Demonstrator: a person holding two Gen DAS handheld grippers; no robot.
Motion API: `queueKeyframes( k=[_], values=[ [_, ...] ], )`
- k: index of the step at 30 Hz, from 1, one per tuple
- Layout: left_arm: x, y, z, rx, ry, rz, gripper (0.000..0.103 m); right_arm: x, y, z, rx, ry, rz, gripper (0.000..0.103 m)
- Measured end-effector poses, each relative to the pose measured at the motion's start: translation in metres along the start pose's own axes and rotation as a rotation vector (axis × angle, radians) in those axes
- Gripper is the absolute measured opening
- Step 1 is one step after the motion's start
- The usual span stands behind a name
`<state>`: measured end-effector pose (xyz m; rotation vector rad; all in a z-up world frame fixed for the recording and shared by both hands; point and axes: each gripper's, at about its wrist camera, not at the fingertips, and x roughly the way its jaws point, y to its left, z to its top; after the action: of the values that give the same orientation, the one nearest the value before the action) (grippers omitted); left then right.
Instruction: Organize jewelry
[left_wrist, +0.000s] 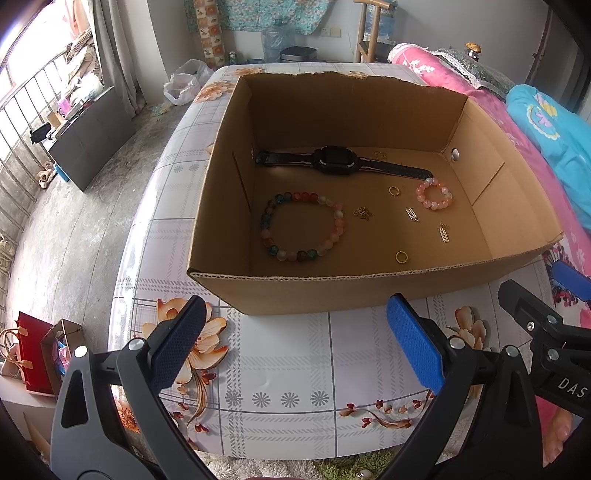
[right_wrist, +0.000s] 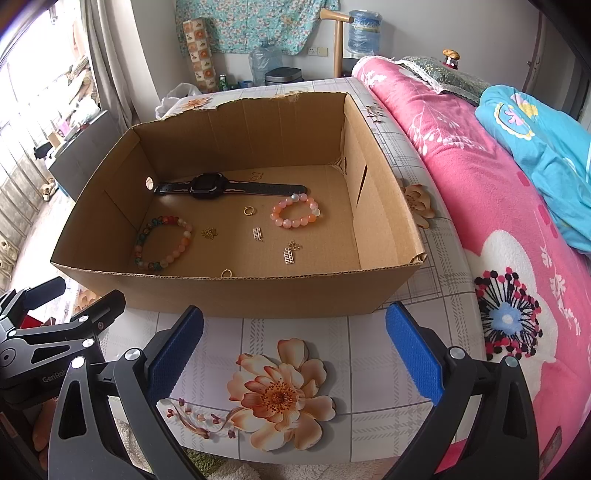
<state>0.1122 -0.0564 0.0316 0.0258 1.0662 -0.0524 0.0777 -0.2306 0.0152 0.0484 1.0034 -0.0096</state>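
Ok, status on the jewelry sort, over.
Left gripper and right gripper open, empty, short of the cardboard box. Watch, two bead bracelets, rings, charms loose inside. Near box wall stands between.

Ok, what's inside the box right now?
Inside the box: a black watch, a multicolor bracelet, a pink bracelet, two gold rings, and small gold and silver charms. The near wall hides part of the floor along the front edge.

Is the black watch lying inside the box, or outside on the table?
Inside. The black watch lies flat on the cardboard box floor near the far wall, strap spread out.
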Motion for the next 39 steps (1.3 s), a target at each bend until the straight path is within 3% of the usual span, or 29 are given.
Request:
queueKeyframes(
  k=[39],
  values=[
    [-0.0014,-0.002,0.0017,0.003,0.0,-0.001,0.095,-0.001,-0.002,0.002,0.0,0.001,0.006,0.096]
  ],
)
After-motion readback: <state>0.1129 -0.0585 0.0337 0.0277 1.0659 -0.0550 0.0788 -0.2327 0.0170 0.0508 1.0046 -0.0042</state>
